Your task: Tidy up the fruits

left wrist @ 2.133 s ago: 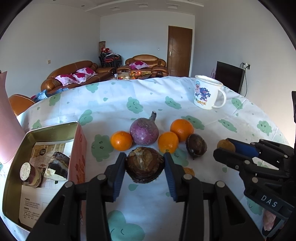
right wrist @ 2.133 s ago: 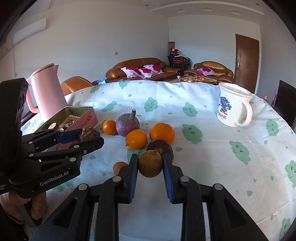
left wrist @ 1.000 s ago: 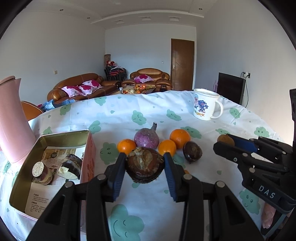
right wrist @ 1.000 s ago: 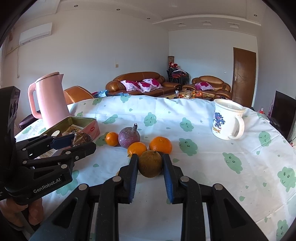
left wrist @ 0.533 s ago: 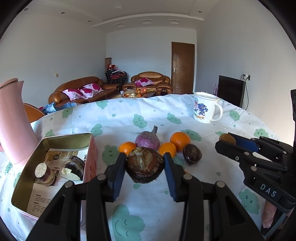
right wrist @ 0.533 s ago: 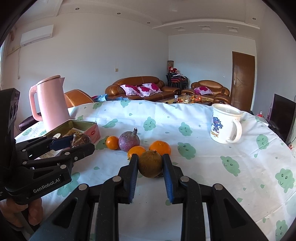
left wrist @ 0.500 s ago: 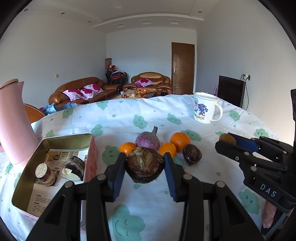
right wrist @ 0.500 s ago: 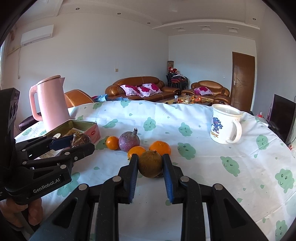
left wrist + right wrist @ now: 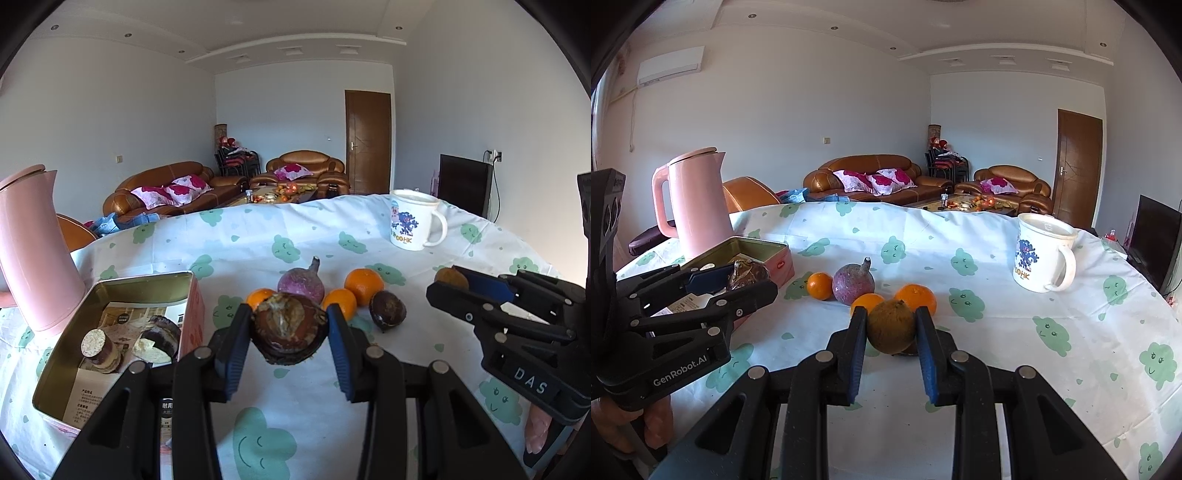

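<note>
Two claws, left claw (image 9: 290, 328) clamping a dark fruit (image 9: 289, 326), right claw (image 9: 891, 326) a brown fruit (image 9: 891, 325), above the cloud-print tablecloth (image 9: 1015, 332).

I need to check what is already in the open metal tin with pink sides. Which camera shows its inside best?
The left wrist view: it looks down into the open metal tin, showing two cut round pieces on a printed leaflet. In the right wrist view the same tin appears side-on, partly behind the left gripper, with its contents mostly hidden.
</note>
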Motion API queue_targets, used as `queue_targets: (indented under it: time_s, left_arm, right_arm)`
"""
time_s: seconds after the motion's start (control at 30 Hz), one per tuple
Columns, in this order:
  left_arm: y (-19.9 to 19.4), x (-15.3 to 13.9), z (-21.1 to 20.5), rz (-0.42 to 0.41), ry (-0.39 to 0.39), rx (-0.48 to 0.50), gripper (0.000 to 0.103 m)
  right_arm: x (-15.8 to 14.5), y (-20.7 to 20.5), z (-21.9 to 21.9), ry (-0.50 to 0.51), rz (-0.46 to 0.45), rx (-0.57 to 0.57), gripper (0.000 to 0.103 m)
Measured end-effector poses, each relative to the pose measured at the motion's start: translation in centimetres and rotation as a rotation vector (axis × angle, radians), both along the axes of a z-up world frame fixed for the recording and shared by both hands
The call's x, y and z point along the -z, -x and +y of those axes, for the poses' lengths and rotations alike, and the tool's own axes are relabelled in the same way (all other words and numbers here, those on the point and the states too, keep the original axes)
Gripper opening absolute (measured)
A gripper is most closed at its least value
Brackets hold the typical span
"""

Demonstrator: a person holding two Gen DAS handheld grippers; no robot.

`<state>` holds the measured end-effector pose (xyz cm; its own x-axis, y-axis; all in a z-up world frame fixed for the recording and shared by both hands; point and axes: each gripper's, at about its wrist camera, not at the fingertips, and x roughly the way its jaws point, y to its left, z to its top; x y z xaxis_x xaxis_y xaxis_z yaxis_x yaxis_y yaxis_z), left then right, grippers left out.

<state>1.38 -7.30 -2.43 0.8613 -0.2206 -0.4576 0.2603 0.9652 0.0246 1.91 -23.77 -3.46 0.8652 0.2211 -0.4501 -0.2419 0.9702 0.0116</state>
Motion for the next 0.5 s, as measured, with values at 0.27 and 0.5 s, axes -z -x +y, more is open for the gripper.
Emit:
queue_targets:
  time_s: [0.27, 0.5]
  left_arm:
    - [-0.2, -0.1, 1.0, 0.006, 0.009, -0.026, 0.042]
    - [-0.3, -0.2, 2.3, 0.013, 0.019, -0.055, 0.042]
  right_arm:
    - [0.1, -0.3, 1.2, 0.012, 0.002, -0.025, 0.028]
    - [0.0, -0.7, 2.6, 0.023, 0.006, -0.055, 0.028]
